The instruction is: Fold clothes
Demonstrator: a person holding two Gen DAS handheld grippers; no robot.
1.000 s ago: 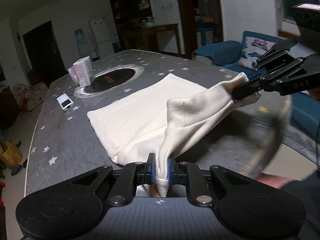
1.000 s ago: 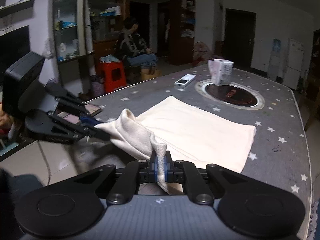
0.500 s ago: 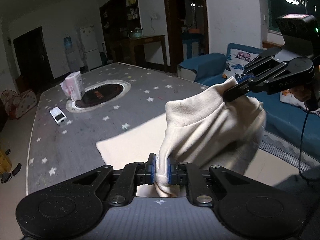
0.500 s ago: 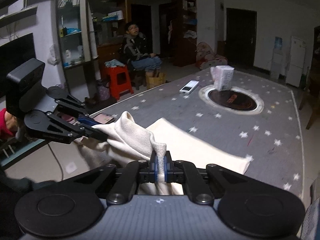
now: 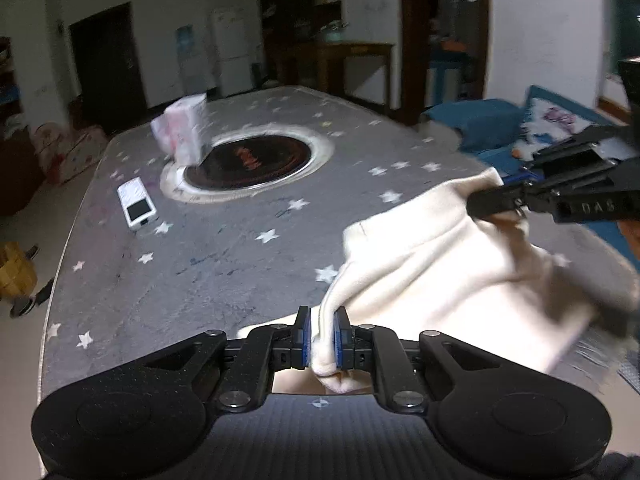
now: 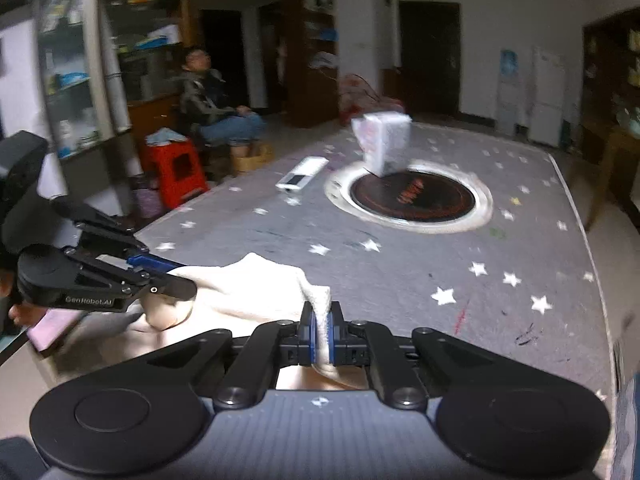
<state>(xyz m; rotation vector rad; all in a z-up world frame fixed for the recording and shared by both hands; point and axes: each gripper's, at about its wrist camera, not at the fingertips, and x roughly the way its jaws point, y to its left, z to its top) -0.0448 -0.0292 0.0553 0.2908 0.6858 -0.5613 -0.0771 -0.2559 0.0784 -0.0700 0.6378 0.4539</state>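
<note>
I have one cream cloth (image 5: 452,280) strung between my two tongs at the near edge of the grey star-printed surface (image 5: 224,264). My left tongs (image 5: 323,340) are clamped on a bunched fold of it, the fabric squeezed between the blue pads and poking out below them. My right tongs (image 6: 320,334) are pinched together on another fold of the same cloth, a thin ridge of fabric standing up between the pads. In the left wrist view the right tongs come in from the right and bite the far upper corner; in the right wrist view the left tongs come in from the left and hold the opposite end. The cloth sags between both grips, its lower part hanging by the surface's edge; I cannot tell how much of it rests there. Farther back I count one round dark hotplate (image 6: 412,196) set into the surface, one white remote (image 5: 137,207) beside it, and one pack of tissues (image 6: 382,142) at the hotplate's rim. One person (image 6: 208,104) sits beyond, next to one red stool (image 6: 176,172).
</note>
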